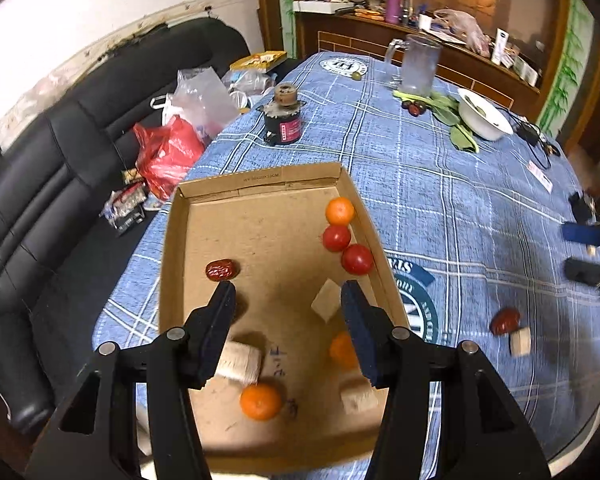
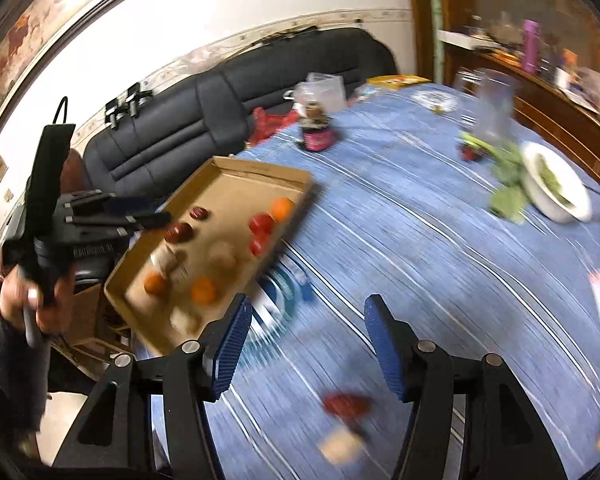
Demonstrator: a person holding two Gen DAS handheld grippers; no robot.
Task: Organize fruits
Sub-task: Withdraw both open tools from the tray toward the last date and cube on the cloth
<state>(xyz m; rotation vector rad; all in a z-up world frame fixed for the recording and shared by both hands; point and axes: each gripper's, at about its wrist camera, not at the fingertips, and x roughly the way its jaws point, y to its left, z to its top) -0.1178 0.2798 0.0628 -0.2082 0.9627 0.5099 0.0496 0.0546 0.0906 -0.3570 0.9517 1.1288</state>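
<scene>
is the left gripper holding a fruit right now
No, the left gripper stands open above the cardboard box, with nothing between its pads.

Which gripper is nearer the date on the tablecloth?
Right. The right gripper hovers just above the date; the left gripper is over the box.

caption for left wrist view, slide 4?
Open left gripper above cardboard tray of oranges, tomatoes, date; nothing held.

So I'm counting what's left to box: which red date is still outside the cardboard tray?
The red date lying on the blue plaid tablecloth, beside a wooden block. The other date already sits inside the cardboard tray.
</scene>
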